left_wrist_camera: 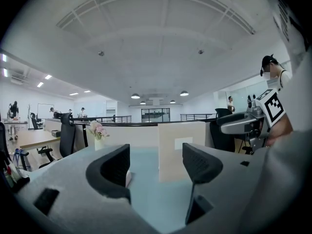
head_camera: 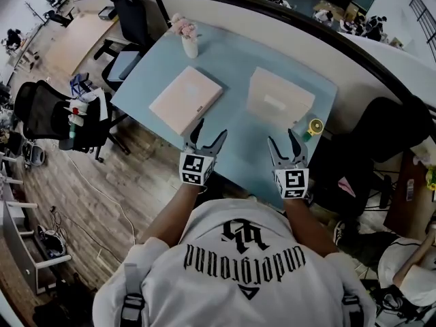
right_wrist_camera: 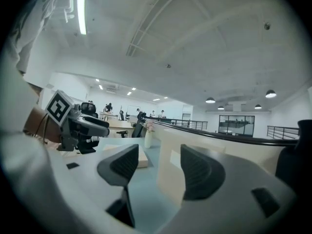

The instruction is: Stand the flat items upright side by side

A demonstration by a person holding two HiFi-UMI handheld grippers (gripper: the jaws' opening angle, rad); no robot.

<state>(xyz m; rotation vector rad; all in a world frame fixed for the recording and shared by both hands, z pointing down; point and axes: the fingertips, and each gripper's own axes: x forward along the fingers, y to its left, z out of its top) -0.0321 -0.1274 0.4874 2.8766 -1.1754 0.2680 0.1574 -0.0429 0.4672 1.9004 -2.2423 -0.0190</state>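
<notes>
A pale pink flat item (head_camera: 185,99) lies flat on the light blue table (head_camera: 231,145), left of centre. To its right a beige flat item (head_camera: 279,98) stands upright; it shows ahead between the jaws in the left gripper view (left_wrist_camera: 170,150) and in the right gripper view (right_wrist_camera: 168,174). My left gripper (head_camera: 212,128) hovers open near the table's front edge, just right of the pink item, with nothing between its jaws. My right gripper (head_camera: 282,136) is open too, in front of the beige item and apart from it, holding nothing.
A white vase of pink flowers (head_camera: 187,38) stands at the table's far left corner. A yellow tape roll (head_camera: 315,127) sits at the right edge beside the beige item. A curved partition (head_camera: 286,19) runs behind the table. Black office chairs (head_camera: 48,111) stand to the left.
</notes>
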